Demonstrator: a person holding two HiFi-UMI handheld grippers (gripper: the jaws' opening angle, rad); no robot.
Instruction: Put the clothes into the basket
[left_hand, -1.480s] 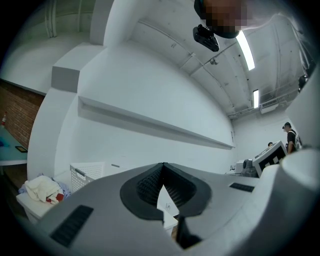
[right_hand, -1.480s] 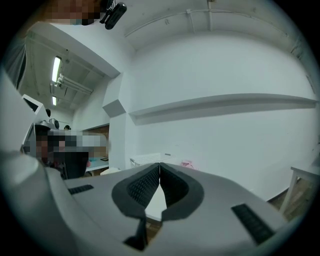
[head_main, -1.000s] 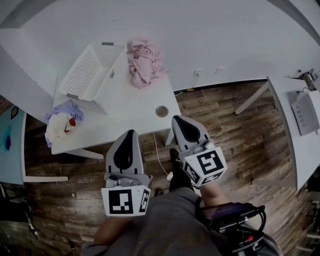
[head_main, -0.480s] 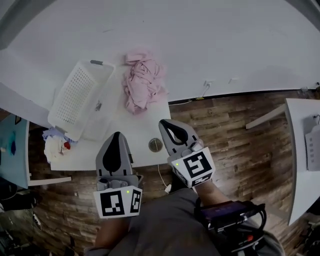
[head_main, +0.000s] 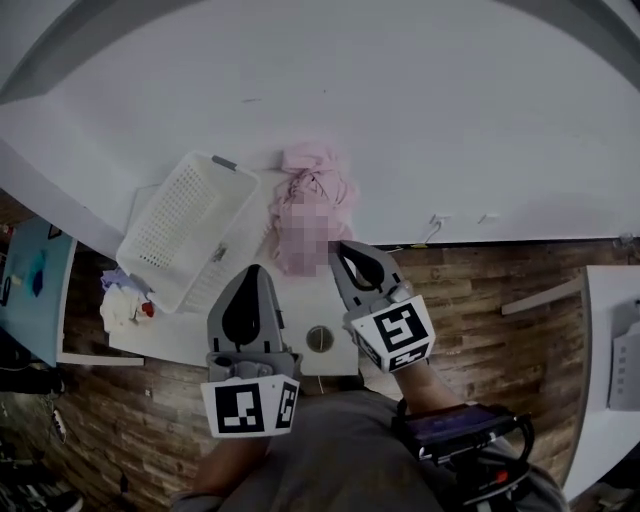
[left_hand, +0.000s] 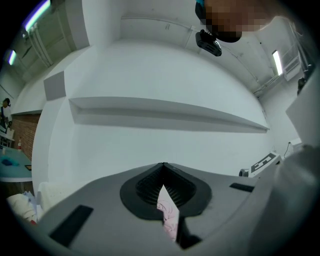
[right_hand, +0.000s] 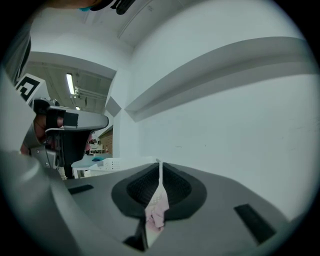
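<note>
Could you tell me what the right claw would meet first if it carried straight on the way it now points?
Probably the white wall: the right claw points level at it, with the pink clothes seemingly just below its line, though depth is unclear.

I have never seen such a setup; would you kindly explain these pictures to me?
No robot here: a person holds a two-jaw tool in each hand. The head view looks down from the person's head at the left hand-held gripper and the right hand-held gripper; the other two views come from cameras riding on them. On the white table lie a white basket, a pink heap of clothes, a smaller bundle of clothes and a small round object. Both are shut and hold nothing; the pink sliver between their jaws seems to be the heap beyond.
</note>
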